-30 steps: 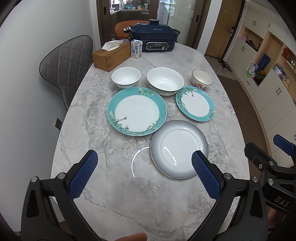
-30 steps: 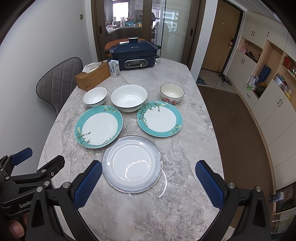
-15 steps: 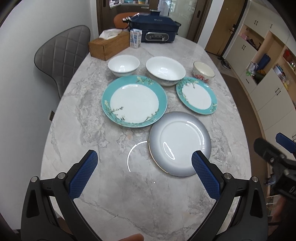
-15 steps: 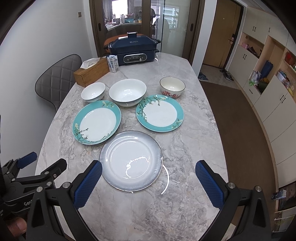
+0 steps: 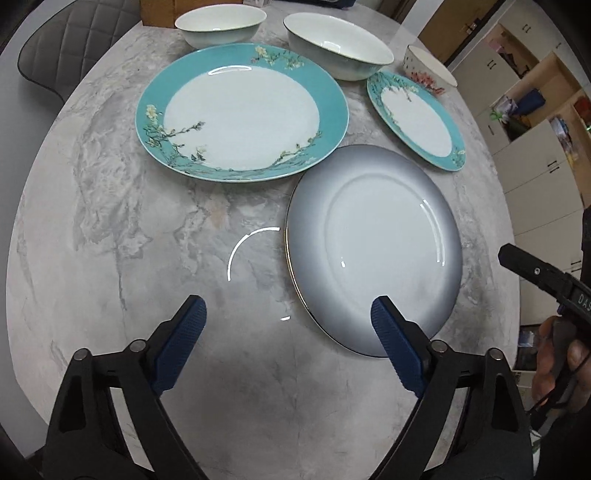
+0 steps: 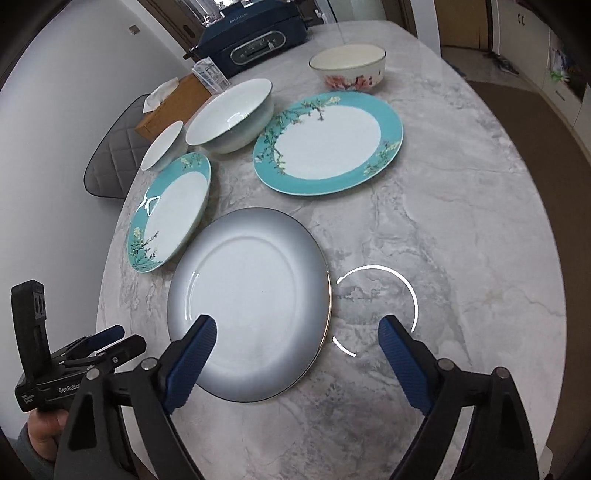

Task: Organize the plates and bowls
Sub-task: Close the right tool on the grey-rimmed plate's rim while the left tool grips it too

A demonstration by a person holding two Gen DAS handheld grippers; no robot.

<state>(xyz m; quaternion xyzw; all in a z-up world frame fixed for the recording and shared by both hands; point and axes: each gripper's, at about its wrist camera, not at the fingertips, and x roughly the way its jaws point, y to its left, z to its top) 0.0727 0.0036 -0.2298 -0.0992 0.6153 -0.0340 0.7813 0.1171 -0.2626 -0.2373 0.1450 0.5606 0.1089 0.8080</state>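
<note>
A grey-rimmed white plate (image 5: 373, 247) (image 6: 251, 302) lies nearest me on the marble table (image 5: 110, 221). Behind it lie a large teal floral plate (image 5: 242, 110) (image 6: 170, 214) and a smaller teal plate (image 5: 415, 120) (image 6: 328, 142). Further back stand a small white bowl (image 5: 219, 22) (image 6: 164, 146), a big white bowl (image 5: 338, 44) (image 6: 231, 116) and a flowered bowl (image 5: 430, 72) (image 6: 349, 66). My left gripper (image 5: 288, 328) is open and empty, its right finger over the grey plate's near rim. My right gripper (image 6: 297, 349) is open and empty, straddling that plate's right rim.
A dark blue electric cooker (image 6: 255, 40), a wooden tissue box (image 6: 171, 101) and a small carton (image 6: 208, 75) stand at the table's far end. A grey quilted chair (image 5: 74, 40) stands at the left. Cupboards (image 5: 535, 129) line the right wall.
Both grippers have dropped lower and moved forward toward the grey plate, which now looks much larger. Both stay open. No dish has moved.
</note>
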